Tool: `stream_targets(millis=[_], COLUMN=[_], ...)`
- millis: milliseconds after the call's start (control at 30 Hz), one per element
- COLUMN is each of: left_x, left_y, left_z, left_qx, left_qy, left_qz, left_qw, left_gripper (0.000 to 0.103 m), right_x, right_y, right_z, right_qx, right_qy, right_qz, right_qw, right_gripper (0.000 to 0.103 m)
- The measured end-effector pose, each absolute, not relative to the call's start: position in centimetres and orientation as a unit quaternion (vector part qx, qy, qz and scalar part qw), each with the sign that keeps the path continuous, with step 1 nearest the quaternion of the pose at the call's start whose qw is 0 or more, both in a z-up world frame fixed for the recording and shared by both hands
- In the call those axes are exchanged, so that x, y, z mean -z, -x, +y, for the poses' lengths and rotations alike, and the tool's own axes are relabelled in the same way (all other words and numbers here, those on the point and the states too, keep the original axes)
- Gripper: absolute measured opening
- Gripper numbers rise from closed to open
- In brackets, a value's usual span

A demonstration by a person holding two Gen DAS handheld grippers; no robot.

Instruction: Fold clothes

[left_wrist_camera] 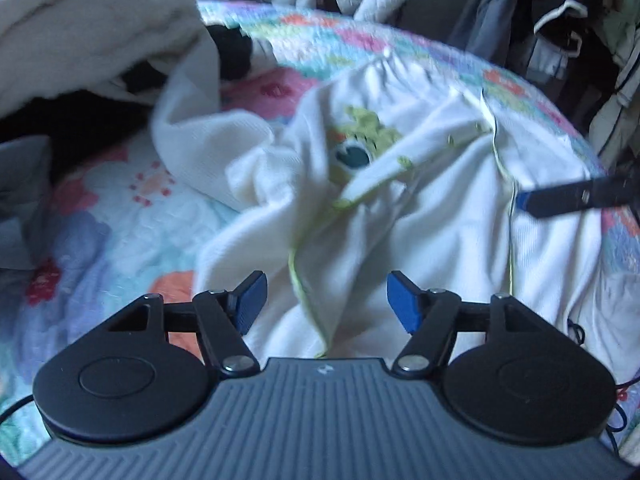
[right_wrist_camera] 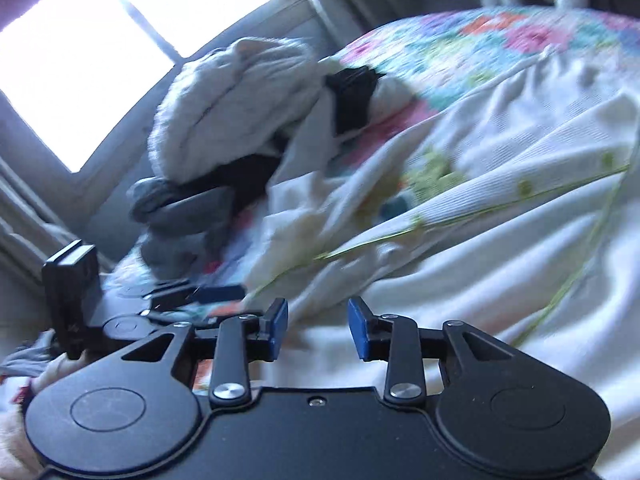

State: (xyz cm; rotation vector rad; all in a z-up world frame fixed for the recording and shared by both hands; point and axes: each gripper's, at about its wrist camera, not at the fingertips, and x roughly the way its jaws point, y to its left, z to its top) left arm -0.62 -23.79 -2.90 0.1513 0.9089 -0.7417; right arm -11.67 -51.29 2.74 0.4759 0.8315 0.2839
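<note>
My left gripper (left_wrist_camera: 327, 302) hangs with its jaws spread wide, empty, over a crumpled white garment (left_wrist_camera: 420, 200) with green stitching, spread on the floral quilt (left_wrist_camera: 120, 208) of a bed. My right gripper (right_wrist_camera: 318, 328), also parted and holding nothing, hovers low over the same cloth. A heap of white and black laundry (right_wrist_camera: 240, 100) lies beyond, near the window (right_wrist_camera: 100, 40).
</note>
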Motion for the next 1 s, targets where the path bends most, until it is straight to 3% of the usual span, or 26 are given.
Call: stream_targets(millis=[33, 67, 200, 367, 500, 667, 800, 833, 933, 1000], left_x=[3.2, 3.1, 1.5, 4.2, 5.8, 5.5, 4.1, 3.5, 1.3, -0.3], left_y=[0.7, 1.2, 4.9, 6.9, 6.8, 9.4, 8.4, 8.0, 6.7, 5.6], left_z=[-24.4, -24.9, -25.7, -26.0, -25.9, -27.8, -27.5, -27.1, -26.3, -26.0], left_qx=[0.357, 0.365, 0.438, 0.487, 0.500, 0.507, 0.517, 0.513, 0.498, 0.486], left_qy=[-0.079, -0.085, -0.126, -0.166, -0.164, -0.264, -0.209, -0.209, -0.205, -0.200], left_qz=[0.425, 0.413, 0.363, 0.399, 0.430, 0.377, 0.403, 0.406, 0.408, 0.399], left_qw=[0.828, 0.830, 0.812, 0.759, 0.734, 0.729, 0.725, 0.727, 0.737, 0.751], left_gripper=[0.006, 0.003, 0.003, 0.003, 0.003, 0.004, 0.004, 0.004, 0.007, 0.024], right_x=[-2.6, -2.3, -0.4, 1.8, 2.3, 2.8, 4.1, 4.6, 5.0, 4.6], right_y=[11.5, 11.3, 9.8, 6.9, 5.4, 4.4, 4.0, 4.2, 4.8, 5.3], right_z=[-51.7, -52.0, -53.7, -56.5, -59.5, -62.7, -64.4, -65.0, -66.5, -67.4], right_qx=[-0.122, -0.108, -0.065, -0.047, 0.016, 0.097, 0.103, 0.099, 0.100, 0.108], right_qy=[-0.219, -0.211, -0.199, -0.216, -0.163, -0.088, -0.067, -0.080, -0.111, -0.129], right_qz=[0.401, 0.402, 0.415, 0.441, 0.444, 0.445, 0.438, 0.431, 0.414, 0.402], right_qw=[0.881, 0.884, 0.885, 0.870, 0.881, 0.886, 0.891, 0.893, 0.898, 0.900], right_gripper=[0.040, 0.042, 0.046, 0.053, 0.053, 0.055, 0.061, 0.058, 0.000, 0.000])
